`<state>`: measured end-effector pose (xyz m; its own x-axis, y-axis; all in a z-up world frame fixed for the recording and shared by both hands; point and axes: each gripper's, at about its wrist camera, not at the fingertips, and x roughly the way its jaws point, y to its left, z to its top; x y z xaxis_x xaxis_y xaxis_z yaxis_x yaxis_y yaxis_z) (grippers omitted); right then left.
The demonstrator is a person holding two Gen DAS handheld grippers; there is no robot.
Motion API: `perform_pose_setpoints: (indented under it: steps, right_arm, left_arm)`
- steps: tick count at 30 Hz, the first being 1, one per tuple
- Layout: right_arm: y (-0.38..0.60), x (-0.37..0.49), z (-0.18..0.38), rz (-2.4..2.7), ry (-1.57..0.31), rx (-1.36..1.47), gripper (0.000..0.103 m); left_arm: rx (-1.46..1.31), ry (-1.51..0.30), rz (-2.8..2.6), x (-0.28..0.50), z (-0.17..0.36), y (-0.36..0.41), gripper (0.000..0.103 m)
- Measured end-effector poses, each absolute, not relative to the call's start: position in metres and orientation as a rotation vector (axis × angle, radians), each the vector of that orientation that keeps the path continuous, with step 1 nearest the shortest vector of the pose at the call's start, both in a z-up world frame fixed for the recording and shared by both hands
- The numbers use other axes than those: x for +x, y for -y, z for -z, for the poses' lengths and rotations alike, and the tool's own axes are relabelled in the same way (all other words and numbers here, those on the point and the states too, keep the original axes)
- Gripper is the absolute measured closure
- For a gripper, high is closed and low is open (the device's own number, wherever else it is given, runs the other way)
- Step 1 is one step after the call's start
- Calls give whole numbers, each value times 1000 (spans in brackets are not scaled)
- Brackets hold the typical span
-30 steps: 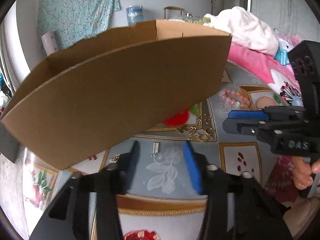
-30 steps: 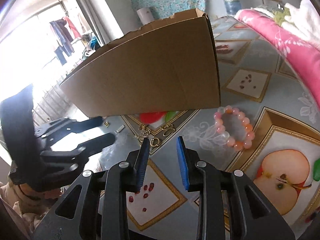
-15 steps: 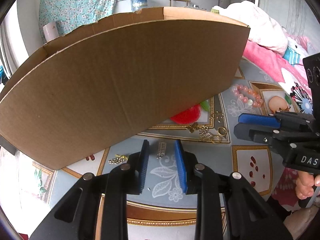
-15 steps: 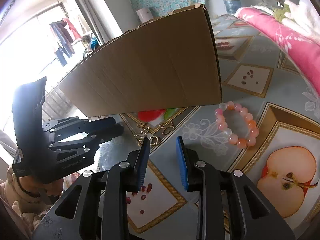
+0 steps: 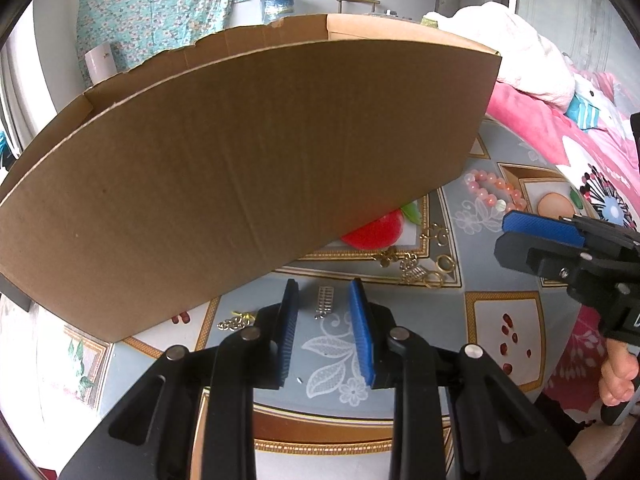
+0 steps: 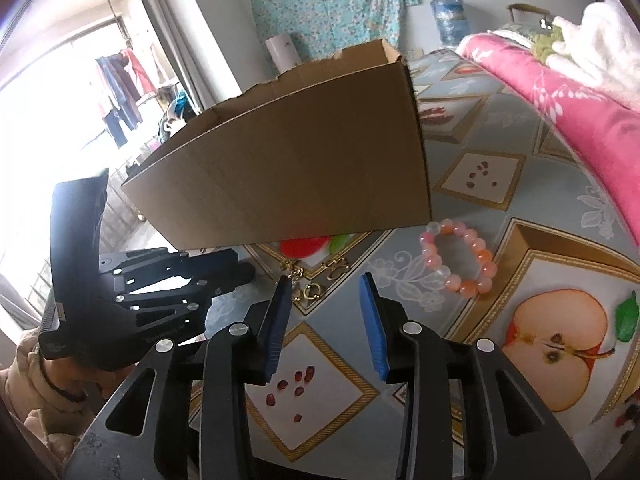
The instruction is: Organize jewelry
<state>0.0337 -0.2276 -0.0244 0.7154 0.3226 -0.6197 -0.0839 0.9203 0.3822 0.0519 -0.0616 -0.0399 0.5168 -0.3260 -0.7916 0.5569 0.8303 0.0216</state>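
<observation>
A small silver rhinestone piece (image 5: 323, 302) lies on the patterned tablecloth (image 5: 400, 320) just past my left gripper (image 5: 323, 282), in line with the gap between its blue pads; the jaws stand apart and do not touch it. A tiny gold piece (image 5: 236, 322) lies to its left. Gold earrings and rings (image 5: 416, 264) are clustered in front of the tall cardboard box (image 5: 248, 160). My right gripper (image 6: 325, 280) hovers near that gold cluster (image 6: 308, 284), its jaws opening with nothing between them. A pink bead bracelet (image 6: 460, 260) lies to its right, beside the box (image 6: 300, 176).
The box wall rises close behind the jewelry. The two grippers are near each other: the right gripper (image 5: 502, 236) enters the left wrist view from the right, and the left gripper (image 6: 244, 270) enters the right wrist view from the left. A pink blanket (image 6: 580, 112) borders the table's right side.
My left gripper's jaws have narrowed and now frame the silver piece more closely. The right gripper's jaws have widened. Both hands stayed roughly in place.
</observation>
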Motion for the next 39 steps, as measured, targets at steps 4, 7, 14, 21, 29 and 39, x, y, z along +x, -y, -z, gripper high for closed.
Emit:
perform_pose_setpoints:
  steps: [4, 7, 14, 21, 29, 39]
  right_arm:
    - [229, 32, 24, -228, -738, 342, 68]
    - [230, 31, 24, -230, -736, 342, 68]
    - [231, 30, 24, -232, -733, 343, 68]
    - [232, 29, 24, -233, -732, 344, 67]
    - [233, 28, 22, -226, -732, 343, 67]
    - [237, 21, 17, -203, -723, 333, 68]
  left_arm:
    - [291, -880, 535, 52, 40, 63, 78]
    - [290, -881, 533, 51, 40, 63, 78]
    - [290, -881, 525, 50, 40, 65, 78]
    - [291, -880, 527, 50, 40, 64, 78]
    - [299, -858, 538, 46, 42, 66, 91]
    - [272, -859, 537, 43, 43, 51, 96]
